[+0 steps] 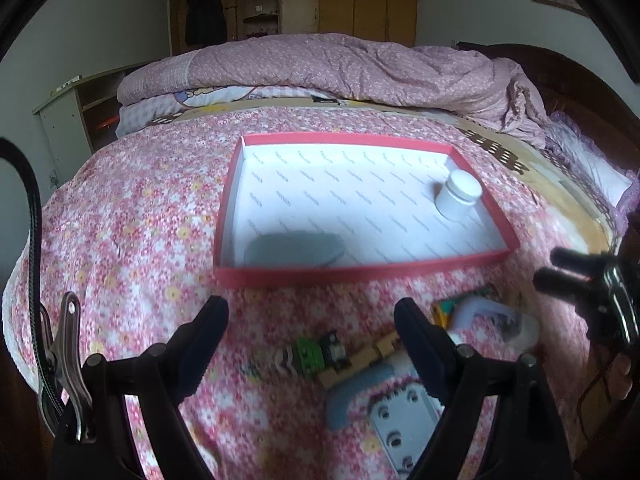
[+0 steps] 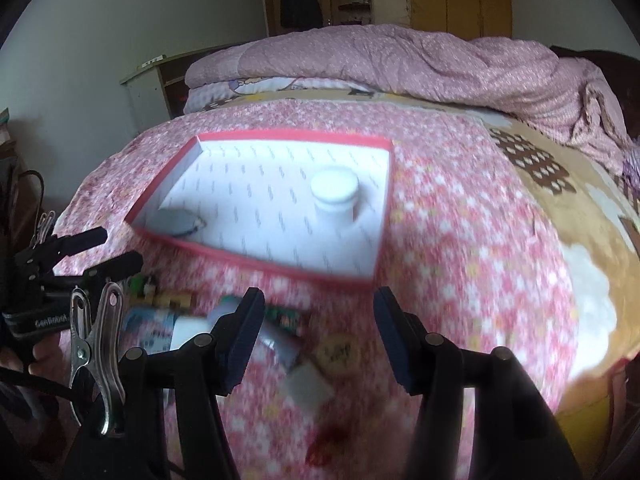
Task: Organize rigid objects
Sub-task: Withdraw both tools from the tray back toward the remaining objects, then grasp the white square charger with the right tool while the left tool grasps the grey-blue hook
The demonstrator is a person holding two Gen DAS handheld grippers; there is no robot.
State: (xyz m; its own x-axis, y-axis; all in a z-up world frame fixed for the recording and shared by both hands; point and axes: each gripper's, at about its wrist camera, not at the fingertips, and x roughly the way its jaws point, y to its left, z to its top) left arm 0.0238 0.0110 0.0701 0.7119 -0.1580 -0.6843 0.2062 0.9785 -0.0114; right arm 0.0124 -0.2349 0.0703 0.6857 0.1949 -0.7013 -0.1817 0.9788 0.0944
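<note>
A shallow red-rimmed box (image 1: 360, 274) with a white floor lies on the flowered bedspread. A white jar (image 1: 458, 196) stands in its far right corner and a grey oval thing (image 1: 294, 249) lies in its near left corner. My left gripper (image 1: 312, 316) hangs open and holds nothing, just short of the box, over a green block (image 1: 310, 354) and a wooden piece (image 1: 360, 360). In the right wrist view the box (image 2: 280, 268) and jar (image 2: 334, 196) lie ahead. My right gripper (image 2: 318, 312) is open and holds nothing, above a round yellowish disc (image 2: 340, 350) and a white square piece (image 2: 308, 390).
A grey metal plate (image 1: 400, 432) with holes and a pale container (image 1: 492, 316) lie near the left gripper's right finger. The right gripper (image 1: 560, 272) shows at the right edge, the left gripper (image 2: 116, 248) at the left. A rumpled pink quilt (image 1: 340, 68) lies behind the box.
</note>
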